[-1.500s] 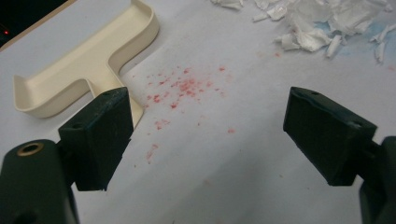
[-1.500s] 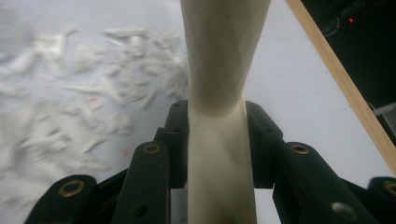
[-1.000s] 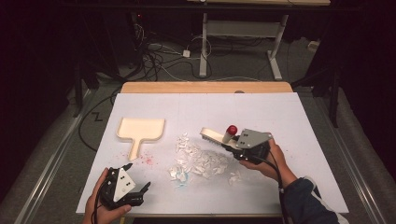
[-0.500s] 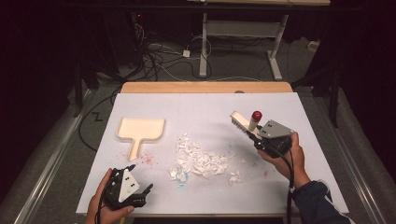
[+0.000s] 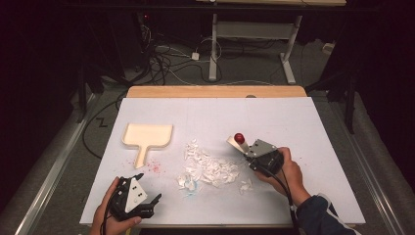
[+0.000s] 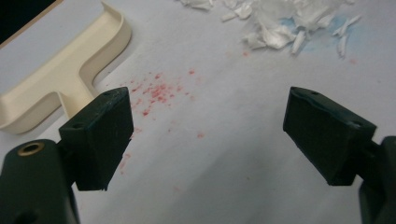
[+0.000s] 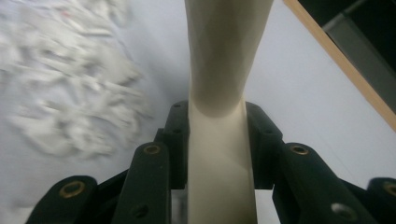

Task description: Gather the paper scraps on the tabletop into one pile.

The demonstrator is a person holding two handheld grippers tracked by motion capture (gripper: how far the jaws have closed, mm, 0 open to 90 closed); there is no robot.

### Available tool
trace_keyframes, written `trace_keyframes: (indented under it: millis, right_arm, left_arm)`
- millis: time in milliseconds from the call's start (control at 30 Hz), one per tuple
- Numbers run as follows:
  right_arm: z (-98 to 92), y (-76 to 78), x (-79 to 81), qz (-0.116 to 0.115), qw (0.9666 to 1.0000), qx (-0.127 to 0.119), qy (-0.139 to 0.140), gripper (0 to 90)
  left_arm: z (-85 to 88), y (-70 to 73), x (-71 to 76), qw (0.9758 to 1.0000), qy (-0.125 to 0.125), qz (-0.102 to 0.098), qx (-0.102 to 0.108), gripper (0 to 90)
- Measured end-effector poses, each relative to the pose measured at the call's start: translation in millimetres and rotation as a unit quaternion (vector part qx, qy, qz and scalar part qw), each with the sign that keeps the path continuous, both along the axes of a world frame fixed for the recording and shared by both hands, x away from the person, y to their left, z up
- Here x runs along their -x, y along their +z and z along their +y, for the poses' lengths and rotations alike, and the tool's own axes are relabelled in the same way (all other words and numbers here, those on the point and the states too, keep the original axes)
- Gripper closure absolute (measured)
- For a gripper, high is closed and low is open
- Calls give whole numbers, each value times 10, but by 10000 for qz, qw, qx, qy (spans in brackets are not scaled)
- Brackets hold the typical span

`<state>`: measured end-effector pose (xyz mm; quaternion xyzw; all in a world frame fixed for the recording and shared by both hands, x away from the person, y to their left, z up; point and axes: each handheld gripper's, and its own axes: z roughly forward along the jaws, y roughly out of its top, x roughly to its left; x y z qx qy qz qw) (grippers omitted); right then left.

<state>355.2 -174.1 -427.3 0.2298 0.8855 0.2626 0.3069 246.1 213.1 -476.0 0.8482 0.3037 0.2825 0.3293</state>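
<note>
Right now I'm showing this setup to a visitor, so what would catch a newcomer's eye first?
Most striking is the heap of white scraps in the middle of the white table, with the right gripper beside it, jaws clamped on a cream brush handle. A cream dustpan lies at the left with red specks near its handle. The left gripper waits at the near edge, jaws wide open.

Cream brush handle (image 7: 219, 70): upper end cut off by the frame top in the right gripper view. White scraps (image 7: 70, 93): motion-blurred. Dustpan (image 6: 60, 79): cropped at the left edge in the left gripper view.
</note>
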Motion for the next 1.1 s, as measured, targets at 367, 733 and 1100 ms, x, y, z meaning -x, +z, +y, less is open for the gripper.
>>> trace_keyframes:
  millis: [367,733,1100]
  right_arm:
    - [116,153,207,222,9960,-629,594,678]
    - [-45,245,74,64,9941,-975,473,678]
    - [-9,261,-644,-136,9955,-784,507,679]
  left_arm:
    - [5,4,-7,10000,15,5,43,151]
    - [1,-2,-15,10000,55,19,7,152]
    - [-17,-32,-53,9999,88,108,-58,152]
